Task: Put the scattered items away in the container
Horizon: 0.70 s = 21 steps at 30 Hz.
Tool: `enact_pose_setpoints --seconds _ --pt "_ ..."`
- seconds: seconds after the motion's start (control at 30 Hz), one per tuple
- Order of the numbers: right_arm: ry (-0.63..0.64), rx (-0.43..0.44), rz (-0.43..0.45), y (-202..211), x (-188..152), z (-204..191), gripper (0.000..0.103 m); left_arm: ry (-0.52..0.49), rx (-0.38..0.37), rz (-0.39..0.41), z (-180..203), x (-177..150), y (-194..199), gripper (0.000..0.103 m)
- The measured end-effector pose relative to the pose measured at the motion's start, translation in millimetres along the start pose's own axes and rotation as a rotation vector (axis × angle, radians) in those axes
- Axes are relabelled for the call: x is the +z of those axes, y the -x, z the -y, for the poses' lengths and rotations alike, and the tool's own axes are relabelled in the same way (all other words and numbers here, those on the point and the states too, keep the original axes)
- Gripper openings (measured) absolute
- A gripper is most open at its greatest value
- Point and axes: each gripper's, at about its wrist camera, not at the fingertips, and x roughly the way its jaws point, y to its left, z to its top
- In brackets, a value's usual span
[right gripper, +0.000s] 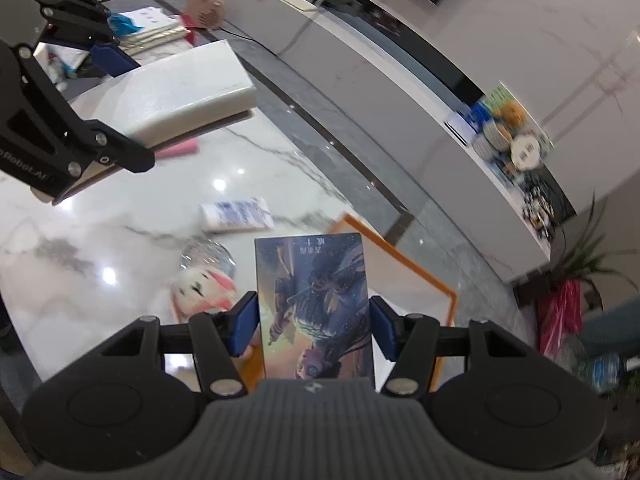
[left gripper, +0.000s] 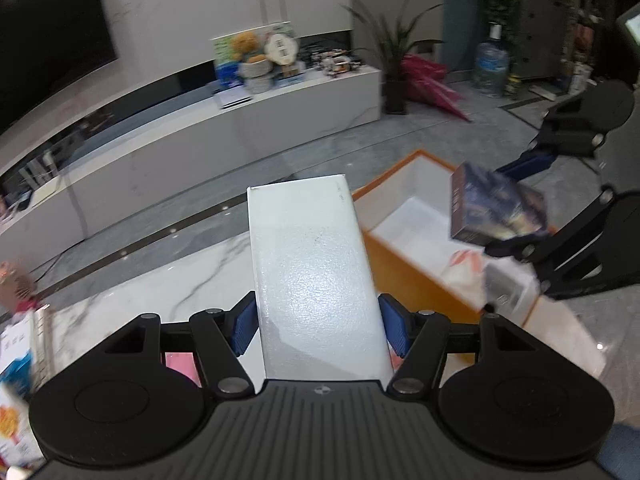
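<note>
Right now we carry one thing in each hand, and what matters is how each lies against the orange box (left gripper: 420,268) that serves as the container. Our left gripper (left gripper: 318,326) has its fingers pinching a long white box (left gripper: 312,268) by its two long sides, so the box runs straight out ahead of the fingers, its far end pointing to the left of the orange box. The orange box sits ahead and to the right of that hand, open side up, with a few small items already lying inside at its near end. Our right gripper (right gripper: 314,328) pinches a dark illustrated card box (right gripper: 314,308) the same way, upright between the fingers, and in the left view it hangs just above the open container, nearer to it than the white box is. We judge the right hand is the one placed to drop first; the left must swing right and turn its long load along the container's length. On the tabletop (right gripper: 100,240) a tissue pack (right gripper: 236,214) and a plush toy (right gripper: 200,290) lie loose.
</note>
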Motion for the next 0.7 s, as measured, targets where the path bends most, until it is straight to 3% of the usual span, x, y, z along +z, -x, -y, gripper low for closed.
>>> enact_pose_setpoints --seconds 0.23,0.4,0.57,0.7 --pt "-0.085 -0.015 -0.04 -30.4 -32.0 38.7 0.062 -0.064 -0.077 -0.014 50.3 40.9 -47.0 0.074" --pt "-0.137 -0.014 -0.066 -61.2 -47.7 67.1 0.061 -0.054 -0.125 -0.031 65.9 64.4 -80.9 0.074" --pt "-0.187 -0.007 -0.086 -92.0 -59.7 89.5 0.062 0.089 -0.207 -0.078 59.0 82.0 -124.8 0.074" --pt "-0.227 -0.009 -0.11 -117.6 -68.3 104.1 0.061 0.17 -0.202 -0.131 55.5 87.4 -164.6 0.074"
